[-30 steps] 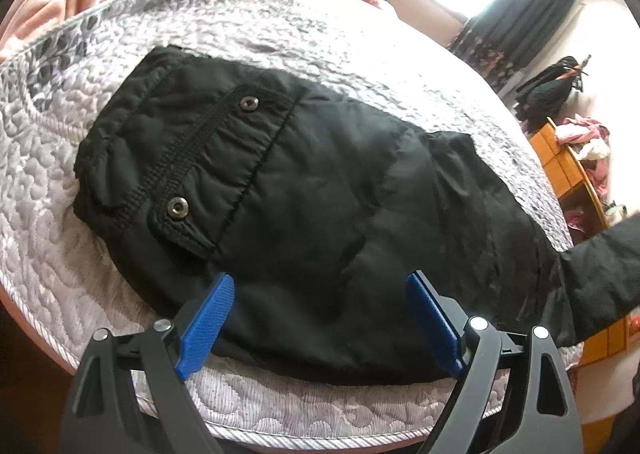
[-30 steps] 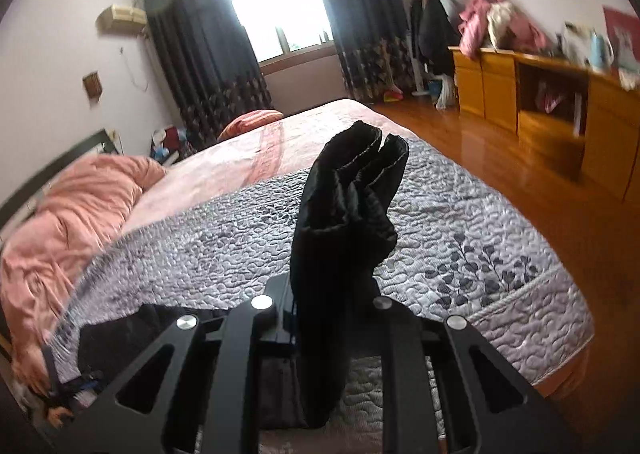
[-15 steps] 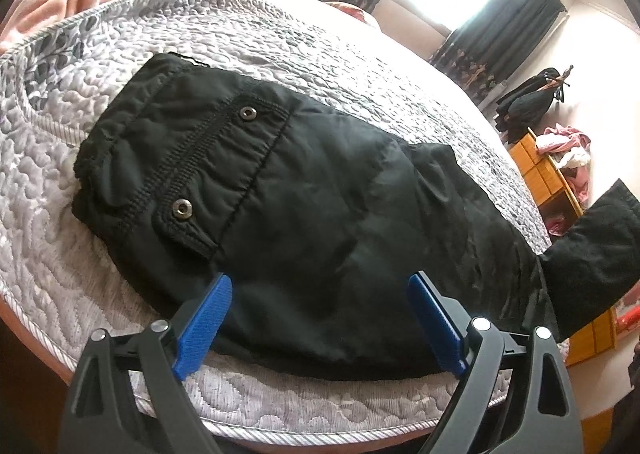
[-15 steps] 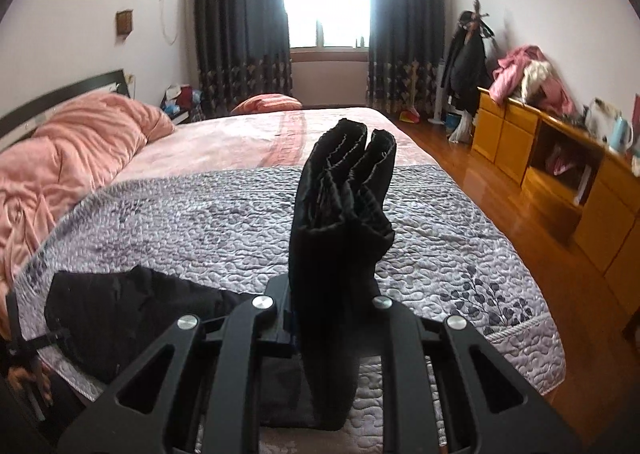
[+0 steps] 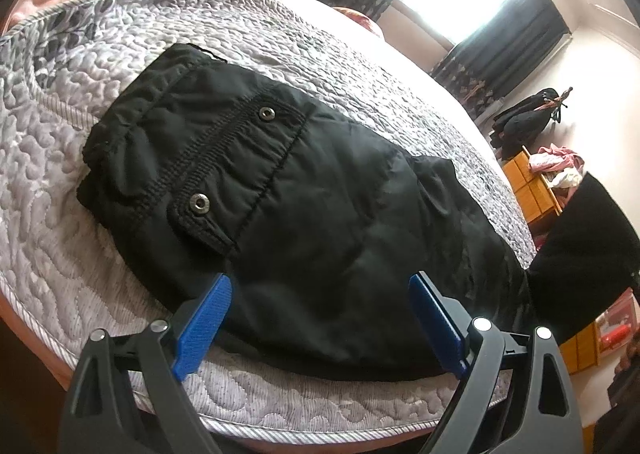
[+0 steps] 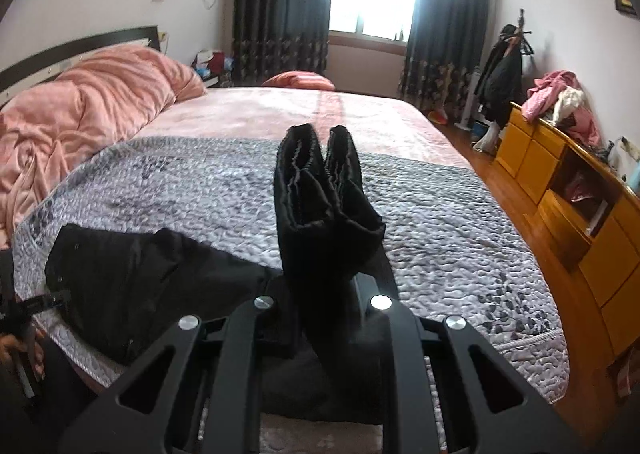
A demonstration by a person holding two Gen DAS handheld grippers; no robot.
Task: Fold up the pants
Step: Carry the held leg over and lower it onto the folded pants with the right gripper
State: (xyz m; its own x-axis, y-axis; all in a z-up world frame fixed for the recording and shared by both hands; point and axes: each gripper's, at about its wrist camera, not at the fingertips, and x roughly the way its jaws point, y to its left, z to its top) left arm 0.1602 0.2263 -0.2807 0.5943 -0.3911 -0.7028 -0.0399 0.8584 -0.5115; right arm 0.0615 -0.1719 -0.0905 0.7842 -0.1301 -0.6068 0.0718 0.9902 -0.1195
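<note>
Black pants (image 5: 320, 190) lie on the grey quilted bedspread (image 5: 52, 158), waist end with two metal snaps to the left. My left gripper (image 5: 320, 314) is open, its blue fingers (image 5: 202, 320) straddling the near edge of the pants above the bed's edge. My right gripper (image 6: 320, 294) is shut on the pants' leg cuffs (image 6: 320, 194), which stand up between its jaws, lifted above the bed. The waist part (image 6: 132, 278) lies flat at left in the right wrist view.
A pink duvet (image 6: 80, 110) is bunched at the head of the bed. A wooden dresser (image 6: 568, 190) with clothes on it stands along the right wall. A coat rack (image 6: 508, 66) stands near the curtained window. Wooden floor lies right of the bed.
My right gripper has swung left with the cuffs held, bringing the waist part into fuller view. My left gripper has stayed open over the pants' near edge, shifting only slightly.
</note>
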